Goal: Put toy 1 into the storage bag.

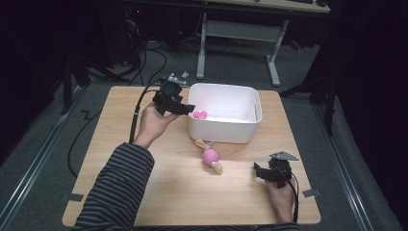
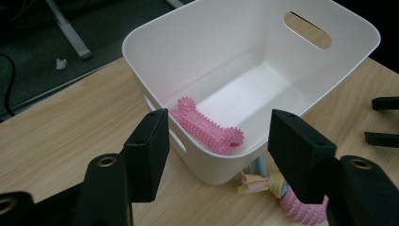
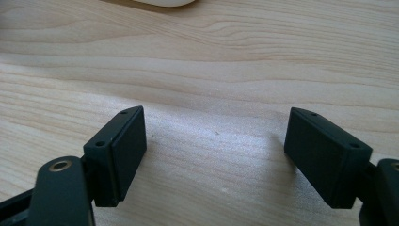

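A white plastic bin point(image 1: 250, 103) stands at the middle back of the wooden table. A pink spiky bone toy point(image 1: 199, 115) lies inside it against the left wall. My left gripper point(image 1: 186, 109) hovers at the bin's left rim, held in a hand with a striped sleeve. Its jaws are open with nothing between them, and beyond them the bone point(image 2: 207, 128) rests on the bin floor. A second pink knobbly toy with a rope end point(image 1: 210, 157) lies on the table in front of the bin. My right gripper point(image 1: 259, 171) rests open near the front right.
The right gripper point(image 3: 216, 155) faces bare wood, with the bin's base point(image 3: 162, 2) at the top edge. The bin's rim point(image 2: 141, 42) has a handle slot on its far wall. Cables trail off the table's left side. A desk frame stands on the floor behind.
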Available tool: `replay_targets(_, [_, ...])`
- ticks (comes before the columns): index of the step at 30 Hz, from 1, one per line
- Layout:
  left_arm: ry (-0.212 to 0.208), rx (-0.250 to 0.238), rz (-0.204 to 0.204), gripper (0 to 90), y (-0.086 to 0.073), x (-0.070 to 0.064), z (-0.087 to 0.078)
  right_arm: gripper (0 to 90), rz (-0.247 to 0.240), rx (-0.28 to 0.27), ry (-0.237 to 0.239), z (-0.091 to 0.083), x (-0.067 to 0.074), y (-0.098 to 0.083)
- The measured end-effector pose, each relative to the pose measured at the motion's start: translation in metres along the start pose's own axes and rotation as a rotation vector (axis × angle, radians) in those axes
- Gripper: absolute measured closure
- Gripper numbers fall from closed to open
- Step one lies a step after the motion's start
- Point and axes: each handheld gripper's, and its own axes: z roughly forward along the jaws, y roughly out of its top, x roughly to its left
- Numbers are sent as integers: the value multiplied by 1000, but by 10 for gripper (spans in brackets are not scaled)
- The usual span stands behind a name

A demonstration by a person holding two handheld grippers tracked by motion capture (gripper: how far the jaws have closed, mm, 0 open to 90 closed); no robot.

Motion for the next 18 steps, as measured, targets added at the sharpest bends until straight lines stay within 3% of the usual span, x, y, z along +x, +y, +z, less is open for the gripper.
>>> replay_targets(18, [3, -29, -19, 393, -21, 7, -20, 214, 0, 0, 0, 0, 0, 0])
